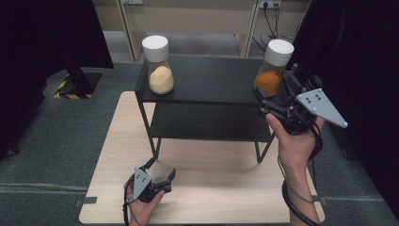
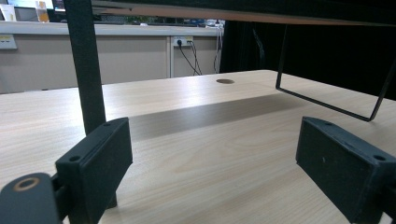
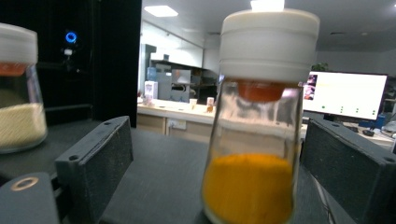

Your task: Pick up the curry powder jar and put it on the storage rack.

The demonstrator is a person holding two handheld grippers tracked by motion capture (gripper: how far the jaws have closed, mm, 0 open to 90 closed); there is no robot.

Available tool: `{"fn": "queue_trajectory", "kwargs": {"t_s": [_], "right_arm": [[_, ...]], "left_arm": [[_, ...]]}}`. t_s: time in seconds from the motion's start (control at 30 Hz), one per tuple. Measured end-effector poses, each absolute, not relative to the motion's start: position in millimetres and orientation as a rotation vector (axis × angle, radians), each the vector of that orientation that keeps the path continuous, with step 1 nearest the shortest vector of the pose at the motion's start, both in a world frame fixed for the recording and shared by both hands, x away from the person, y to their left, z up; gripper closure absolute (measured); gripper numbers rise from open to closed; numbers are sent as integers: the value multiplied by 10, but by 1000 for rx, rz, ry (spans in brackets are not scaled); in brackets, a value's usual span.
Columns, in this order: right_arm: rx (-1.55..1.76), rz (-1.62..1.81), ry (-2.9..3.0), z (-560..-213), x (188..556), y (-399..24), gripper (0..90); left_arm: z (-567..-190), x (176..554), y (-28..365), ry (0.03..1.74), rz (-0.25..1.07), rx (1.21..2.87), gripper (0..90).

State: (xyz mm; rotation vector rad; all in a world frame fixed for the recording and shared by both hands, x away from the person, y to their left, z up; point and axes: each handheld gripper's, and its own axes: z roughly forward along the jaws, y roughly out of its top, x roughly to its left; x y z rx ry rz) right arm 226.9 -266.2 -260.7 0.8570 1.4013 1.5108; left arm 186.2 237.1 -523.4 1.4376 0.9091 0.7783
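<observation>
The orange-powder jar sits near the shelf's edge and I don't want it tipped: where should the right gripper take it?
Grip the orange-powder jar on its glass body below the wide white lid, coming in level from the front. It stands upright, and the right gripper already has open jaws either side, likely a steady hold.

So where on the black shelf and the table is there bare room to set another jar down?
The shelf top is bare between the pale-powder jar at its left end and the orange-powder jar at its right. The wooden table is bare in front of the shelf legs, right of the left gripper. The right end is crowded: the open right gripper flanks the orange jar.
</observation>
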Motion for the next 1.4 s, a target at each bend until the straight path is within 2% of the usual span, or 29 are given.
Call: {"fn": "queue_trajectory", "kwargs": {"t_s": [0.5,0.8,1.4], "right_arm": [[810,1502,1465,-2893,2000,-2704,93],[825,1492,1495,-3202,1883,-2717,93],[867,1483,1581,-3721,1832,-2810,93]], "left_arm": [[-5236,1861,2368,909,780,1437,103],[-5237,1862,2371,909,779,1436,103],[-5239,1860,2366,908,781,1436,103]]}}
